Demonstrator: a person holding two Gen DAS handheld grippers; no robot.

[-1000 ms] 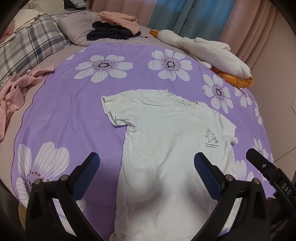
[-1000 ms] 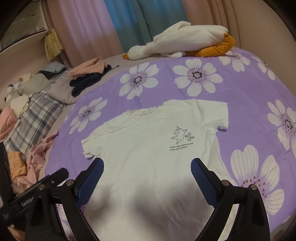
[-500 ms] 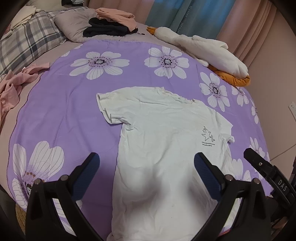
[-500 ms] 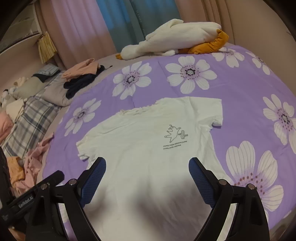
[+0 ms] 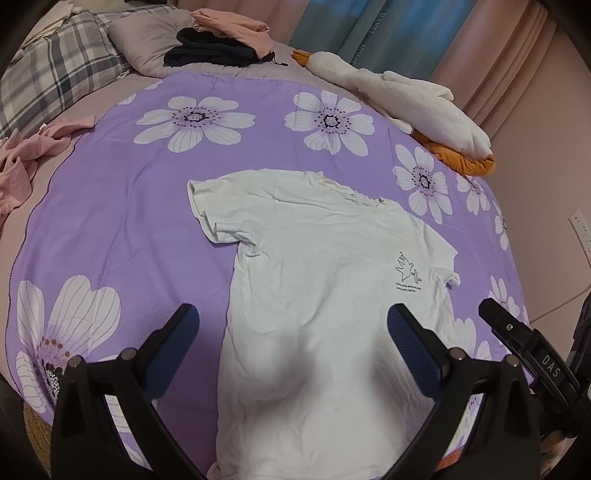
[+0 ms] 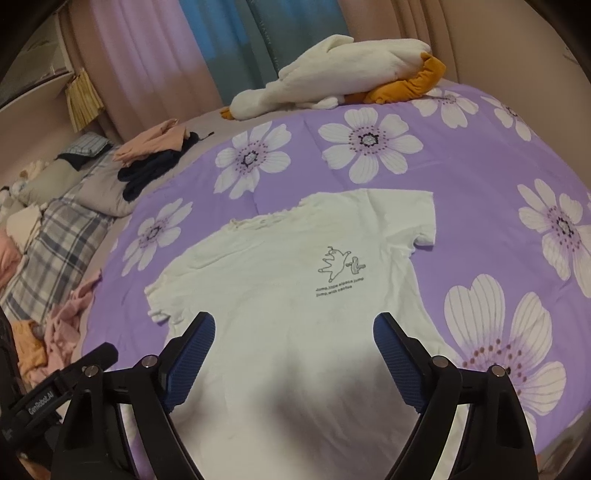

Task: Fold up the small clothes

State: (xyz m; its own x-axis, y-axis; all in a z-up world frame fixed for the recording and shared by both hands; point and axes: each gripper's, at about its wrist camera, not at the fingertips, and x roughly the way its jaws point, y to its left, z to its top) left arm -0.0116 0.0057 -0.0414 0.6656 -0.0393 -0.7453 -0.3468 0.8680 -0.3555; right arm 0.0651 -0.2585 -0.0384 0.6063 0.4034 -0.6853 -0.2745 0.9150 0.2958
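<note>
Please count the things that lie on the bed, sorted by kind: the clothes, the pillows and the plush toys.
Clothes: 4, white T-shirt, dark garment, peach garment, pink garment
Pillows: 2, plaid pillow, grey pillow
Plush toys: 1, plush goose
Total: 7

White tee [image 5: 325, 295] w/ small black line print; purple sheet [image 5: 122, 229] w/ white flowers; grey-white plaid pillow [image 5: 55, 70]; blue gripper pads [image 6: 192, 350]; white-orange plush [image 6: 343, 77].

We read "Jump, little alpaca jump / jump, with cactus" under the drawing on the white T-shirt [image 6: 295, 295]. We note "DAS" on the right gripper [image 5: 550, 373] and "GenRobot.AI" on the left gripper [image 6: 40, 400].
</note>
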